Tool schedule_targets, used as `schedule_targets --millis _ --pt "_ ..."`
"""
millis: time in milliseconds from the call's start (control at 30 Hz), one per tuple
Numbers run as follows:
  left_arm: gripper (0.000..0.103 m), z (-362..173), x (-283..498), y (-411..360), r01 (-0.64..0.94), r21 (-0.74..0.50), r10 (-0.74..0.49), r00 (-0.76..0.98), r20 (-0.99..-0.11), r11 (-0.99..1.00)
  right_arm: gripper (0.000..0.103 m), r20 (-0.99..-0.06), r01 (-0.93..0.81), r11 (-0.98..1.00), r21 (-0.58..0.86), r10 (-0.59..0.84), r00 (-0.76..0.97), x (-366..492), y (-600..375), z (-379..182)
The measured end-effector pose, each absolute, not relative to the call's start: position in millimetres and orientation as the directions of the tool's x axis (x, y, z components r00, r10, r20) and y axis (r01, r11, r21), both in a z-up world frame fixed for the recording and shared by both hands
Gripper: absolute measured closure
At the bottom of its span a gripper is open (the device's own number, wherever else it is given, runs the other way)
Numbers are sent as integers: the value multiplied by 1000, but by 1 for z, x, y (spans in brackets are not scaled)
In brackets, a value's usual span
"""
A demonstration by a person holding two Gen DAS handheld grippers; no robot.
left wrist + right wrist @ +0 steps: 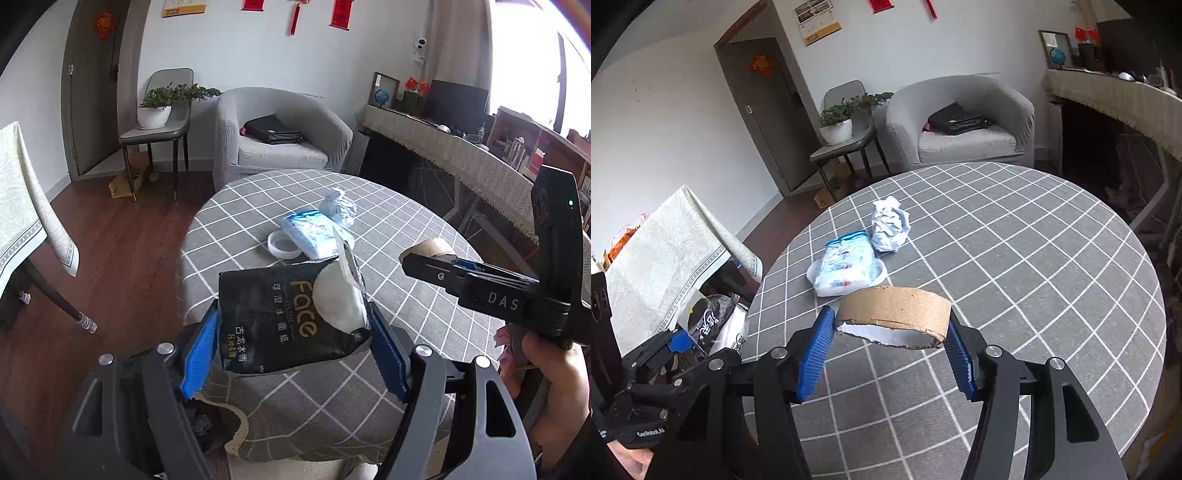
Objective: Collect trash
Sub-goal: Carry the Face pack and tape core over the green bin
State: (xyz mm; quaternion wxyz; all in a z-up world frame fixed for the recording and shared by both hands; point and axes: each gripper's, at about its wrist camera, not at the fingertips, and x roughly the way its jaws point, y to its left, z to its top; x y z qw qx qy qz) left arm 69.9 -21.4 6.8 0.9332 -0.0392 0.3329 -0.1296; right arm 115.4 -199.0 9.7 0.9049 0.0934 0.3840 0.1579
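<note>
A: Item one, your left claw point(293, 345)?

B: Closed on the black tissue pack point(288, 317), blue pads pressing both its sides. The pack is torn open at the top, white tissue showing. You hold it at the 6 o'clock edge of the round worktop point(424, 317), which has a grey checked cloth.

A: Item two, your right claw point(890, 347)?

B: Clamped on the cardboard tape core point(897, 317), pads against its two ends, held above the worktop's near half.

A: Loose trash on the worktop?

B: Three pieces, grouped toward 10 o'clock in the right wrist view. A blue-and-white wipes packet point(846, 266); a crumpled paper ball point(889, 229) just beside it at its 1 o'clock; a white plastic ring point(283, 247) partly under the packet.

A: Beyond?

B: A grey armchair point(960, 122) at 12 o'clock, a black bag point(956, 120) on its seat.
</note>
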Motion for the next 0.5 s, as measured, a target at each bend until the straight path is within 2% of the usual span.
schedule_targets --millis 500 --pt "26 5 58 54 99 -166 -182 764 -619 981 44 -654 -308 906 292 423 627 114 -124 16"
